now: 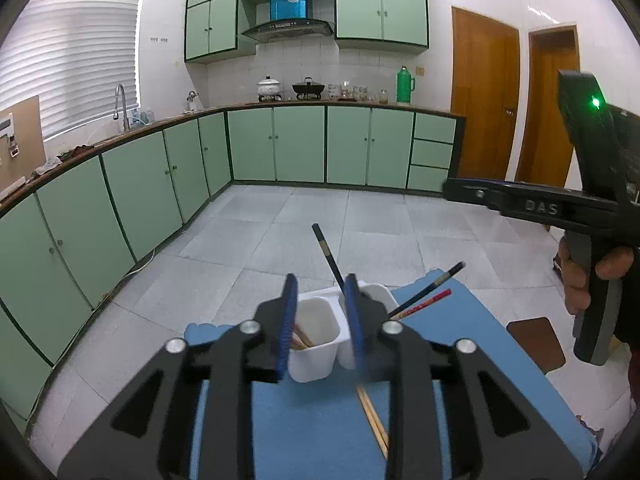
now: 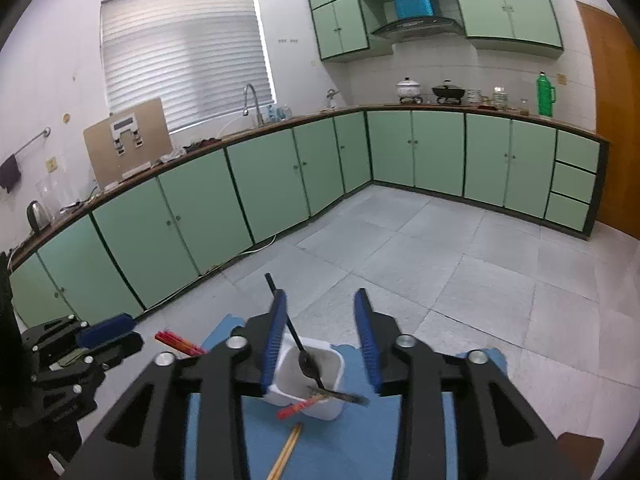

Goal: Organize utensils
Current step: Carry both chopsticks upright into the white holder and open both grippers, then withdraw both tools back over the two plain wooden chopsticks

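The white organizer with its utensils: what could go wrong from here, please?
1. The white organizer stands near the blue mat's far edge; a push may slide it off.
2. The long black utensil leans close to the open right gripper's finger and may be knocked.
3. The bamboo chopsticks lie partly under the open left gripper, which makes them awkward to grasp.

On the tabletop (image 1: 320, 420) stands a two-compartment utensil holder (image 1: 316, 344). A spoon (image 2: 310, 362) and chopsticks (image 2: 320, 398) rest in one compartment. A wooden chopstick pair (image 1: 374, 420) lies on the tabletop just in front of the holder.
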Available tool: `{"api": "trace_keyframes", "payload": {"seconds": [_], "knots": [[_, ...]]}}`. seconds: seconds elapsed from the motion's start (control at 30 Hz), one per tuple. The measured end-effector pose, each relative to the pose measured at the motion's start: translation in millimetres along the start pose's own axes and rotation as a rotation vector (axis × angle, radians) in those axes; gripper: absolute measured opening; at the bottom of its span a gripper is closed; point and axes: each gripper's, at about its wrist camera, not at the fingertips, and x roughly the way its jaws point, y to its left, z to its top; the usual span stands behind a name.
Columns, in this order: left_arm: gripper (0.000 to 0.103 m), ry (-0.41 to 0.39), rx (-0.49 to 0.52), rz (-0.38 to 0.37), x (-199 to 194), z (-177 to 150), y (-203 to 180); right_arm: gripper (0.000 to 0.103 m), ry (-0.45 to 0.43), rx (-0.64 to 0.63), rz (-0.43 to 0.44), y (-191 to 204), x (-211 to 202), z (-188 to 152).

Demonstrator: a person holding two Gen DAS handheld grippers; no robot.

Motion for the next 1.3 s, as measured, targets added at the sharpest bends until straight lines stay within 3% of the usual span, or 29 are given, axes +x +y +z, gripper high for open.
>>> {"api": "trace_keyframes", "payload": {"seconds": [0.17,0.23,0.47,0.7,0.93,1.1,1.3], "knots": [[0.048,-0.033,-0.013,0.004,-23,-13,-3,0.069,-0.029,0.046,-0.038,-14,-33,-24],[0.059,-0.035,-0.034,0.0,-31,-24,-4,0.077,-0.036,0.062,-0.055,-17,-45,-39],[0.072,0.038,-0.111,0.003,-43,-89,-14,0.096,-0.008,0.116,-0.119,-15,-70,-113],[0.078,0.184,-0.188,0.008,-21,-170,-12,0.097,0.106,0.195,-0.137,-10,-69,-205],[0.079,0.335,-0.217,0.021,4,-237,-8,0.097,0.219,0.278,-0.159,-10,-60,-269],[0.079,0.386,-0.195,0.05,10,-264,-5,0.097,0.267,0.236,-0.171,8,-51,-292],[0.079,0.399,-0.158,0.102,8,-272,4,0.097,0.296,0.18,-0.137,42,-37,-309]]}}
